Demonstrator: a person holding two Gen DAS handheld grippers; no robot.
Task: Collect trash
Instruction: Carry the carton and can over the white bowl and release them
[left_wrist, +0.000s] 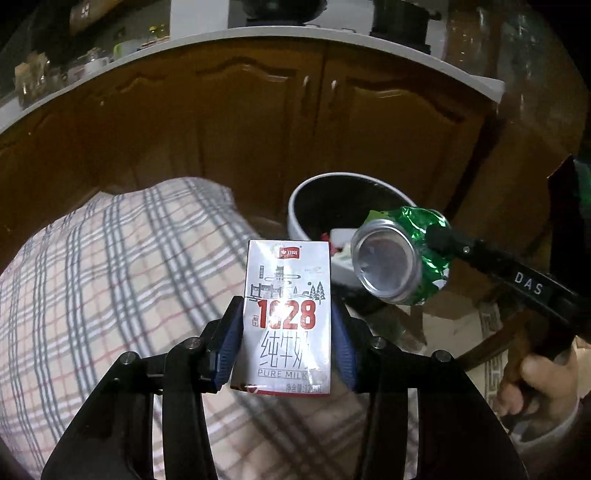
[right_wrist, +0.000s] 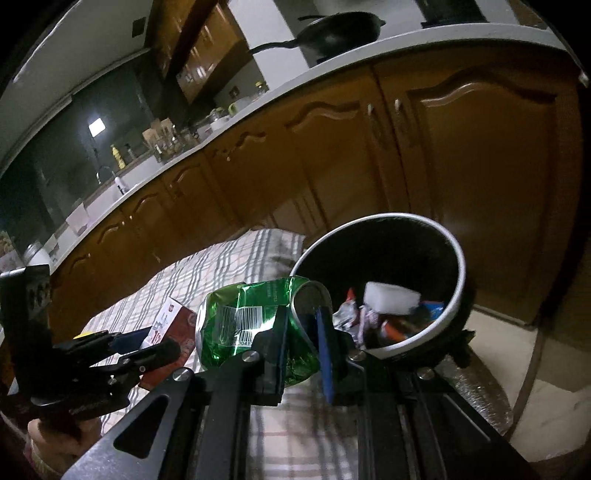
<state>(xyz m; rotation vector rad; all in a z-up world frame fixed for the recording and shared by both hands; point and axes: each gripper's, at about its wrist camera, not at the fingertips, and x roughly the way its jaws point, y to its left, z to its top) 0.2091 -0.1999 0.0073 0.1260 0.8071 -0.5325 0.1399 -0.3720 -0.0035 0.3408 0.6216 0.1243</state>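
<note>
My left gripper (left_wrist: 288, 325) is shut on a white milk carton (left_wrist: 286, 317) marked "1028 PURE MILK", held upright above a plaid cloth. My right gripper (right_wrist: 301, 328) is shut on a crushed green can (right_wrist: 251, 325), held beside the near rim of the round bin. In the left wrist view the can (left_wrist: 399, 256) hangs in front of the bin's (left_wrist: 295, 218) opening. In the right wrist view the bin (right_wrist: 456, 295) has a white rim, a dark inside and several pieces of trash in it. The left gripper (right_wrist: 122, 341) with the carton (right_wrist: 173, 321) shows at the left there.
A plaid cloth (left_wrist: 110, 280) covers the table on the left. Brown cabinet doors (left_wrist: 258, 122) under a white counter (right_wrist: 258, 107) stand behind the bin. A black pan (right_wrist: 340, 31) sits on the counter. Tiled floor (right_wrist: 546, 398) lies at the right.
</note>
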